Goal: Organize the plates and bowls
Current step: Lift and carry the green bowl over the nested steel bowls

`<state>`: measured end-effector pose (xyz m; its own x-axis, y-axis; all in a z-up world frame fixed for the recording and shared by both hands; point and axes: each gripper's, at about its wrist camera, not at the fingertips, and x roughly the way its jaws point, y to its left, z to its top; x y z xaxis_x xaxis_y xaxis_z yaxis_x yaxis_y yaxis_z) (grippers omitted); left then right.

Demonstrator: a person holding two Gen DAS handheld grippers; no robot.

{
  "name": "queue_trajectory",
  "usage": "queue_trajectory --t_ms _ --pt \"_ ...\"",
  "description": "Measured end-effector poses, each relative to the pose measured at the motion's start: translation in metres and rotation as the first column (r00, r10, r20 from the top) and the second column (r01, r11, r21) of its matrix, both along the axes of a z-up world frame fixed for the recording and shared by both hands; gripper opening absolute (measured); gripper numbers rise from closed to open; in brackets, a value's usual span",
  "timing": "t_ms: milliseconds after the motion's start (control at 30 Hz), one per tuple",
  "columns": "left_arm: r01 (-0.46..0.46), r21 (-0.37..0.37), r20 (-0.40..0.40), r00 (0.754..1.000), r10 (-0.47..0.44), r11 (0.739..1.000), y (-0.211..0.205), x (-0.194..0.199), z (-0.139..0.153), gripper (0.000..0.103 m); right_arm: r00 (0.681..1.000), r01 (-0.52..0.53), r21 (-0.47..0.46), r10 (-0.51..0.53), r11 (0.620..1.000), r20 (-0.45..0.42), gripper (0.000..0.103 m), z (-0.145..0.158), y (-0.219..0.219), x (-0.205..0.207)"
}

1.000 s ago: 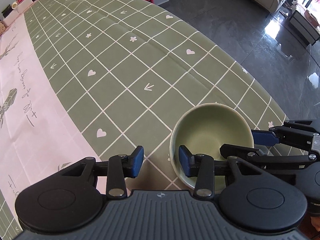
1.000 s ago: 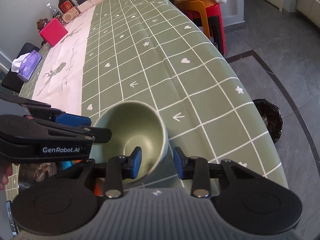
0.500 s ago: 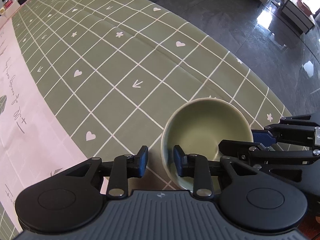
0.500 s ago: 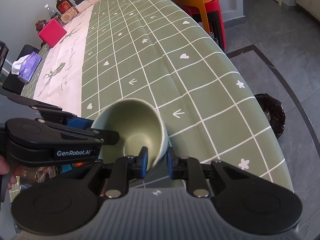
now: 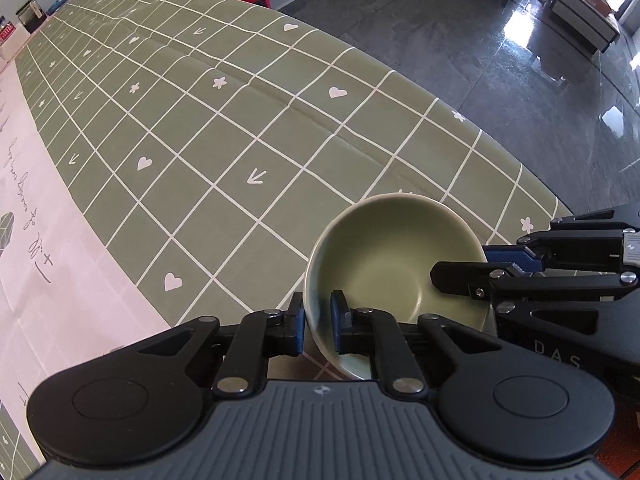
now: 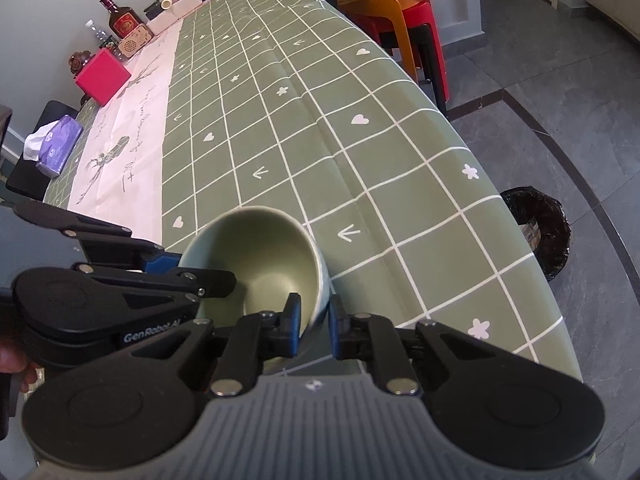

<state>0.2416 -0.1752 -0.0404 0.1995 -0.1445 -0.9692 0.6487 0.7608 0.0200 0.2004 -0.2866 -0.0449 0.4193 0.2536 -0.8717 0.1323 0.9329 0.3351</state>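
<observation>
With both grippers pinched on opposite sides of the bowl's point(image 5: 394, 258) rim, one pad inside and one outside the wall, I judge the lift needs matched height and pace. The left gripper point(image 5: 317, 320) and right gripper point(image 6: 311, 318) are each nearly closed on the rim. The bowl sits at the near right edge of the table point(image 5: 224, 140), mouth up; being round, it has no long axis.

- I see bowl point(image 5: 394, 256): plain sage green, glazed.
- Surface point(image 5: 224, 152) cloth: olive green, white grid with hearts, arrows, flowers; pale pink centre strip point(image 6: 132, 120) with dark script.
- Both tongs black, blue pads point(image 5: 298, 320).
- Stools point(image 6: 400, 20): red, orange.
</observation>
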Motion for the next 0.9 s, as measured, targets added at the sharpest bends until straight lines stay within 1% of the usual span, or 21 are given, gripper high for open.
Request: queue_trajectory --t_ms 267,433,533,733,900 --pt "-0.013 -0.002 0.038 0.999 0.013 1.0 0.0 -0.004 0.019 0.011 0.999 0.031 0.041 -0.033 0.999 0.032 0.007 0.007 -0.008 -0.005" --pt "-0.021 -0.01 0.077 0.997 0.021 1.0 -0.001 -0.011 0.038 0.01 0.994 0.063 0.078 -0.07 0.995 0.088 0.006 0.02 -0.014 -0.011" --pt "-0.026 -0.003 0.104 0.994 0.026 1.0 0.0 -0.016 0.052 0.01 0.989 0.067 0.082 -0.077 0.994 0.13 0.006 0.03 -0.013 -0.016" --pt "-0.05 -0.008 0.149 0.987 0.05 0.999 0.01 -0.028 0.086 0.01 0.978 0.061 0.124 -0.084 0.99 0.191 0.005 0.051 -0.011 -0.024" --pt "-0.079 -0.009 0.19 0.979 0.08 0.997 0.023 -0.041 0.117 0.01 0.969 0.018 0.13 -0.049 0.991 0.241 0.004 0.077 0.001 -0.03"
